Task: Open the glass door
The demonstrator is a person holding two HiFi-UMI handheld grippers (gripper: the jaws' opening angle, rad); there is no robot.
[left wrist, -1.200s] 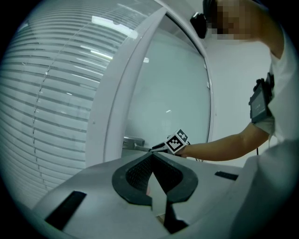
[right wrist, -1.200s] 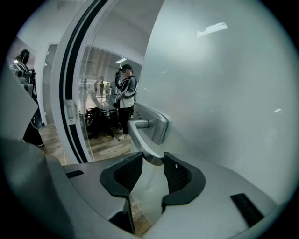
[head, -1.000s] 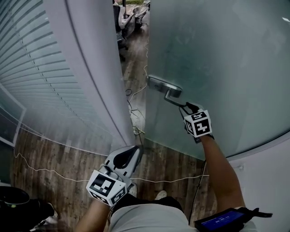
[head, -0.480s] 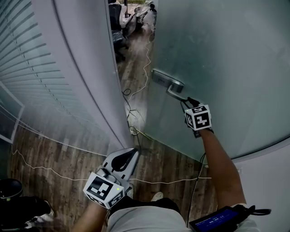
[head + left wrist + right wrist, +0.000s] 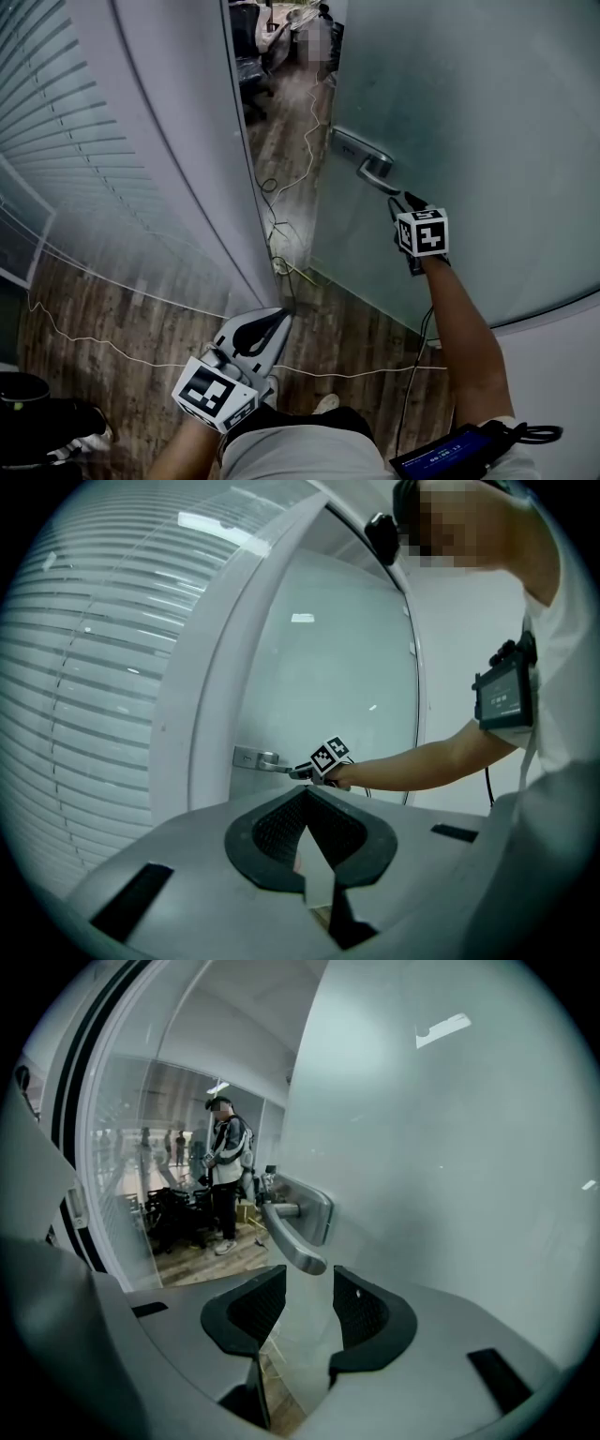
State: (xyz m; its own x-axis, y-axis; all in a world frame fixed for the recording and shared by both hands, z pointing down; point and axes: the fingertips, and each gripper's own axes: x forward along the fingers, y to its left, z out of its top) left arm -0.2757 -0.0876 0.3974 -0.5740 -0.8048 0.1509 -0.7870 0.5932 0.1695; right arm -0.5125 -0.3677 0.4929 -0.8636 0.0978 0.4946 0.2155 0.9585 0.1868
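At the glass door (image 5: 487,122), the outstretched right tool (image 5: 401,196) gapes just short of the handle (image 5: 375,168); left tool (image 5: 282,317) pressed together.

Dark wood-plank flooring (image 5: 141,323) is stretching underfoot. White horizontal blinds (image 5: 56,122) are hanging behind the glazed wall on the left, with a ceiling light's reflection (image 5: 211,525) glinting over them. Black office chairs (image 5: 251,66) are standing farther off, and a plain white wall (image 5: 562,375) is rising on the right.

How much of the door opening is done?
The glass door already stands ajar, with floor showing through the gap. The right gripper is open at the tip of the door handle, not clamping it. Left to do: swing the door wider. The left gripper is shut and idle.
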